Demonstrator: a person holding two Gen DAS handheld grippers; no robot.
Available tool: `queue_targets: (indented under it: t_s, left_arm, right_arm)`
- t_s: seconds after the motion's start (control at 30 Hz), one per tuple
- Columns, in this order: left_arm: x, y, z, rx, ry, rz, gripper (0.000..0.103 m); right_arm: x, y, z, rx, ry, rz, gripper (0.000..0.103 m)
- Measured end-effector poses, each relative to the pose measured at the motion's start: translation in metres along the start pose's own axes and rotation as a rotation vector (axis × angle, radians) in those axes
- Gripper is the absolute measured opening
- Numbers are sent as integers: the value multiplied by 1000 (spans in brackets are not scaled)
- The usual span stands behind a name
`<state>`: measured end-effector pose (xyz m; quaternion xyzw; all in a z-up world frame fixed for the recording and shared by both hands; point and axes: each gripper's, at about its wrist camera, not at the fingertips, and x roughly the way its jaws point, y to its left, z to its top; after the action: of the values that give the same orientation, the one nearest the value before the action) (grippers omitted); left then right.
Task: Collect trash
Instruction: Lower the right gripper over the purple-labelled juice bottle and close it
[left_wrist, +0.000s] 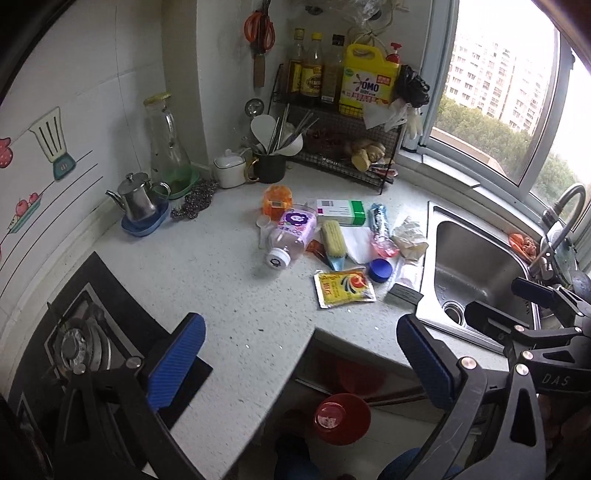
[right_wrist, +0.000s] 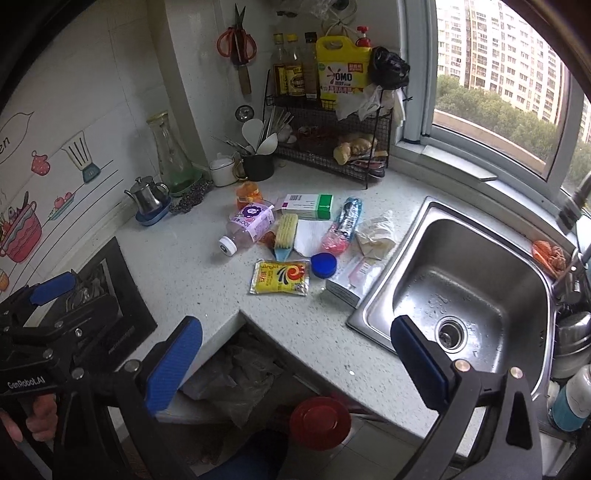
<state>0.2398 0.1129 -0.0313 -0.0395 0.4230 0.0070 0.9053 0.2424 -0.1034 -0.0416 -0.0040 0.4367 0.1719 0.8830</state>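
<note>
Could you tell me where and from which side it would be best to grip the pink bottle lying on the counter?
Probably from above, across the bottle's labelled body, fingers either side. It lies on its side, white cap toward the counter edge, with clear counter on its stove side.

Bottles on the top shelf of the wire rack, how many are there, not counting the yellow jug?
3. They stand in a row left of the yellow OMO jug: a yellow-capped bottle, another yellow-capped bottle, then a dark-capped bottle beside the jug. More may hide behind.
</note>
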Motion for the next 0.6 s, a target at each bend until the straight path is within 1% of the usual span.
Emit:
queue_targets:
  t_s: [0.17,0.3,0.47,0.6]
  left_arm:
    - [53,48,46,5,64,28,103]
    - [97,82,76,11,121,30,103]
    - [152,113,99,27,192,50,103]
    - [190,127,112,37,237,26,103]
  right_arm:
    - [57,28,43,24,66,19,102]
    - [102,46,73,57,121,15,102]
    - [167,61,104,108,215,17,102]
    - [212,72,117,128,278,-8,102]
